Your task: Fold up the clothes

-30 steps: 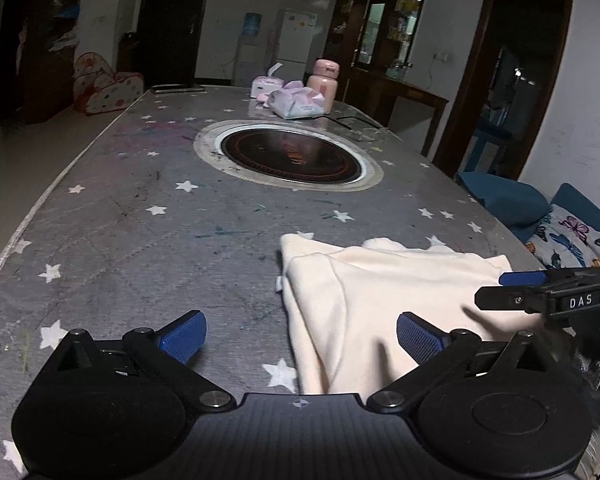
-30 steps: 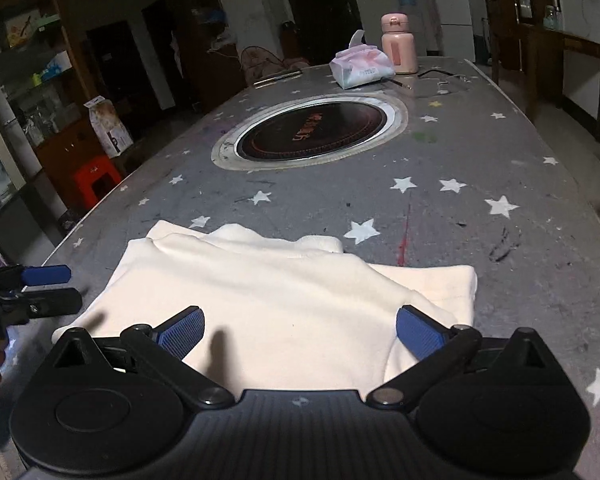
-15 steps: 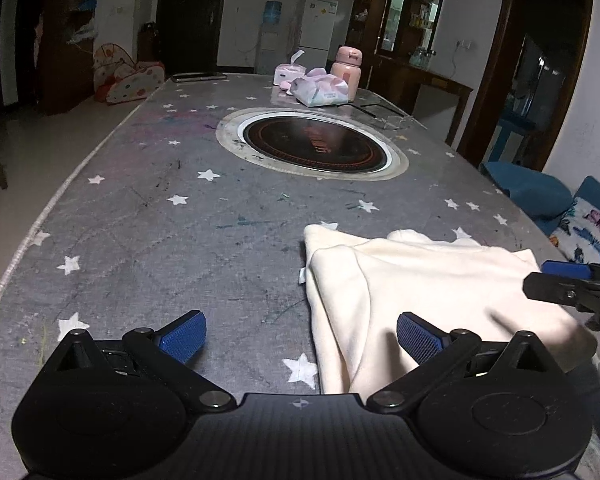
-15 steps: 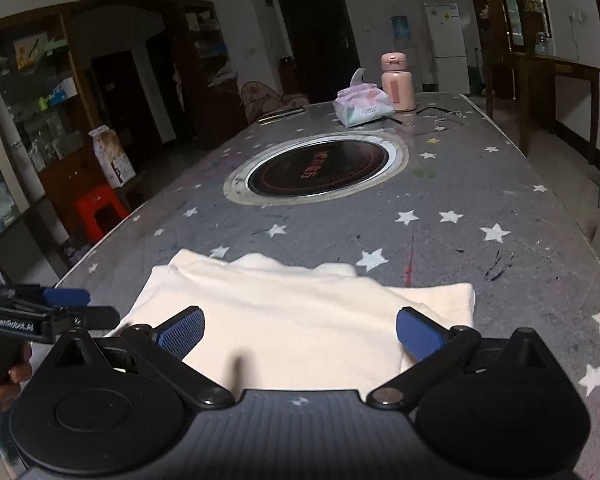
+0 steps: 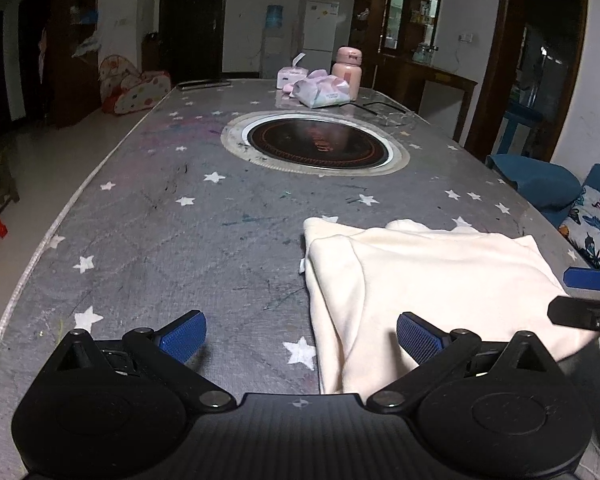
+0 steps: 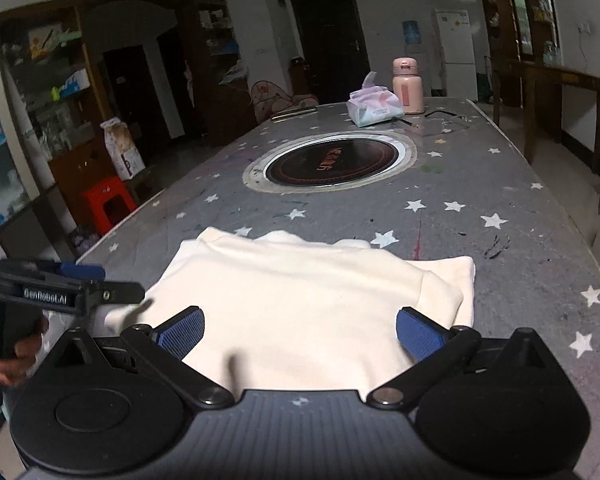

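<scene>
step: between folds, judged | cream garment (image 6: 300, 296) lies part-folded flat on near counter (image 5: 180, 240) | left tool (image 5: 300, 336) and right tool (image 6: 300, 332) both spread wide, empty | next: likely pinch near hem, fold forward

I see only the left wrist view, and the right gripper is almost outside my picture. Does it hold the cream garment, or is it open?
Observer: The right gripper is open. Its blue pads stand wide apart over the near edge of the cream garment and hold nothing.
Operator: How does the garment end on its right side?
Observer: The top layer stops short there. A lower layer sticks out past it and lies flat on the table.
Operator: Where is my left gripper, seen from there?
Observer: The left gripper is beside the garment's near left corner. I cannot tell whether it touches the cloth.
</scene>
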Action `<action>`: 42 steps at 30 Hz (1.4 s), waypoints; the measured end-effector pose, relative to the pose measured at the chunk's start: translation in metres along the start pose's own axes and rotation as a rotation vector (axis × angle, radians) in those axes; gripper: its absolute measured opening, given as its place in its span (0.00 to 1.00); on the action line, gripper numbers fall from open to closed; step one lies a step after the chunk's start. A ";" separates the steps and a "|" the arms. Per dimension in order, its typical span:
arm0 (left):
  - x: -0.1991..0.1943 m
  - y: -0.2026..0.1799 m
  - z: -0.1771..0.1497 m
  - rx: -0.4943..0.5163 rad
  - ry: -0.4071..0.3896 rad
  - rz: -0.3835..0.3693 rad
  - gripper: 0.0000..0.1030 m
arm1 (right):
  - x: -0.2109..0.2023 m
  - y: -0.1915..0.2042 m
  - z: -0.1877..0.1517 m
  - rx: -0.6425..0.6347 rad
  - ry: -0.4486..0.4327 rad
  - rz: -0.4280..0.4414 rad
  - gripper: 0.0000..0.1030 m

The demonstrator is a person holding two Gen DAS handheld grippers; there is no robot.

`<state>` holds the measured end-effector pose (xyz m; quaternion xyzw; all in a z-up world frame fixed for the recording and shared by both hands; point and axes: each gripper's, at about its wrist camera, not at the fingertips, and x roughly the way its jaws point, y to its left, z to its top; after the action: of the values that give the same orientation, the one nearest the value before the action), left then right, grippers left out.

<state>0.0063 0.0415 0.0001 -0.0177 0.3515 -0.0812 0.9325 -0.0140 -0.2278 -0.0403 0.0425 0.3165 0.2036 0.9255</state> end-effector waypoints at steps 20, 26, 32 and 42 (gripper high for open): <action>-0.009 -0.018 -0.008 0.043 0.052 0.027 1.00 | -0.023 0.024 -0.018 -0.092 -0.003 -0.048 1.00; -0.014 -0.027 -0.011 0.071 0.054 0.021 1.00 | -0.028 0.030 -0.023 -0.113 0.002 -0.088 1.00; -0.021 -0.033 -0.015 0.085 0.050 0.013 1.00 | -0.032 0.034 -0.028 -0.126 0.002 -0.105 1.00; -0.027 -0.042 -0.022 0.091 0.066 0.014 1.00 | -0.040 0.035 -0.034 -0.122 -0.007 -0.111 1.00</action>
<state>-0.0335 0.0051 0.0048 0.0299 0.3779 -0.0913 0.9208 -0.0757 -0.2138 -0.0378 -0.0308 0.3022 0.1708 0.9373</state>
